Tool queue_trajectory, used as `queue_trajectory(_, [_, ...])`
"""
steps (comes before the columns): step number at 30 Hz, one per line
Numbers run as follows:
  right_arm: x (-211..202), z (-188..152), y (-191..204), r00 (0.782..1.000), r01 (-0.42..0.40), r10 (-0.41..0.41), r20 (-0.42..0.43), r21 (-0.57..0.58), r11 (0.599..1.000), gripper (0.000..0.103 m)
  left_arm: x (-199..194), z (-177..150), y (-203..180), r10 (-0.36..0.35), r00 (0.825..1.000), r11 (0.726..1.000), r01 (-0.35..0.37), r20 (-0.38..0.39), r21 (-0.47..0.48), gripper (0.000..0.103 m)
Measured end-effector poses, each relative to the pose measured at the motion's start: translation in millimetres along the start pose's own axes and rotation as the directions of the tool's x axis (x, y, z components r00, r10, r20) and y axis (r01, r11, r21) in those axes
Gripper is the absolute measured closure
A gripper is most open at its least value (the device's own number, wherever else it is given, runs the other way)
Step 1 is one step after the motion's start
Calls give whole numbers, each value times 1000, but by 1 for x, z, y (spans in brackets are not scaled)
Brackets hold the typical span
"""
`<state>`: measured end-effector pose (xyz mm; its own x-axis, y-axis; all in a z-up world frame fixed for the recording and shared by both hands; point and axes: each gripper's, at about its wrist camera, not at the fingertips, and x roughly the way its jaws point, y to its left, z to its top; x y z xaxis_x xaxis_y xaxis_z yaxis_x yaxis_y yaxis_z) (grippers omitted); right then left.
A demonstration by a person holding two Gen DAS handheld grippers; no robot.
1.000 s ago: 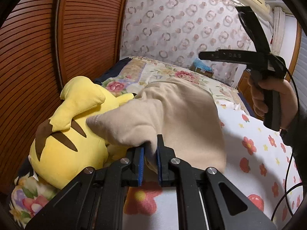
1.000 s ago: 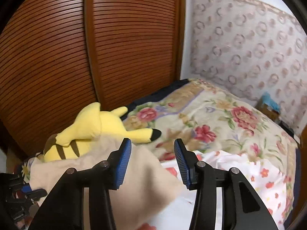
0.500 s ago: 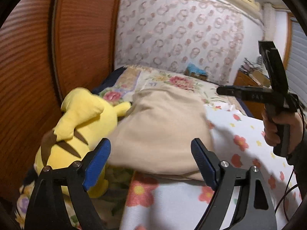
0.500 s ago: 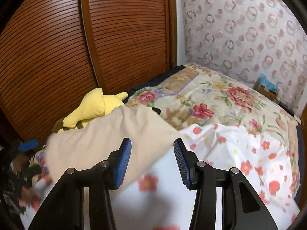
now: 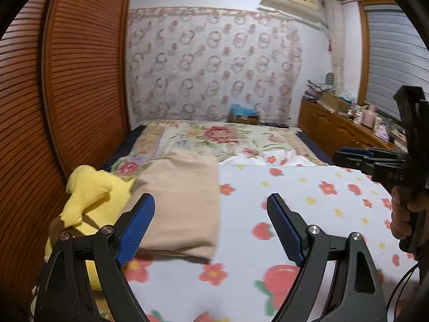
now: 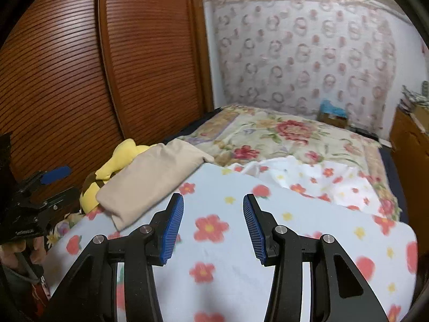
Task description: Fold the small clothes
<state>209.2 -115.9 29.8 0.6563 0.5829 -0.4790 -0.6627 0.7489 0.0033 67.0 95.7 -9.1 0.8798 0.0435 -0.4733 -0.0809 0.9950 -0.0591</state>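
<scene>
Folded beige garment (image 5: 182, 201) is lying flat on the flower-print sheet (image 5: 308, 214), its left edge resting against the yellow plush toy (image 5: 88, 190) beside the slatted wooden doors (image 5: 67, 80). Left gripper (image 5: 210, 225) is hanging above the sheet, jaws having just been opening, now spread wide with nothing between them. Right gripper (image 6: 213, 225) is hovering part-open and empty; the sheet beneath is blurred, so its height is uncertain.
</scene>
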Motion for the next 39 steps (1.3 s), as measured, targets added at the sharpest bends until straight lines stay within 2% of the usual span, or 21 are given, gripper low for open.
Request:
queue_trajectory(5, [-41,-25,5,997,74,-75,27,32,997,54,-12,1,-29,-53,999,998,53,8,23,17])
queue_trajectory(8, [-65,-42,9,994,98,-101,41,70,993,41,-22,1,-41,-75,997,997,75,19,29,17])
queue_trajectory(13, [-111,-62,28,980,174,-183,76,116,978,29,-39,4,-68,-107,994,993,105,32,56,17])
queue_trajectory(21, [-168,-74,58,944,259,-287,160,178,949,28,-66,21,-97,-117,990,990,110,76,90,17])
queue_trajectory(28, [-188,-85,90,915,311,-350,202,202,929,28,-82,33,-108,-119,986,990,110,114,88,17])
queue_trajectory(32, [-190,-94,108,910,316,-358,211,208,925,28,-84,34,-110,-118,986,990,108,115,93,17])
queue_trajectory(39, [-187,-102,99,909,316,-359,213,212,925,28,-84,36,-111,-118,987,990,107,111,96,17])
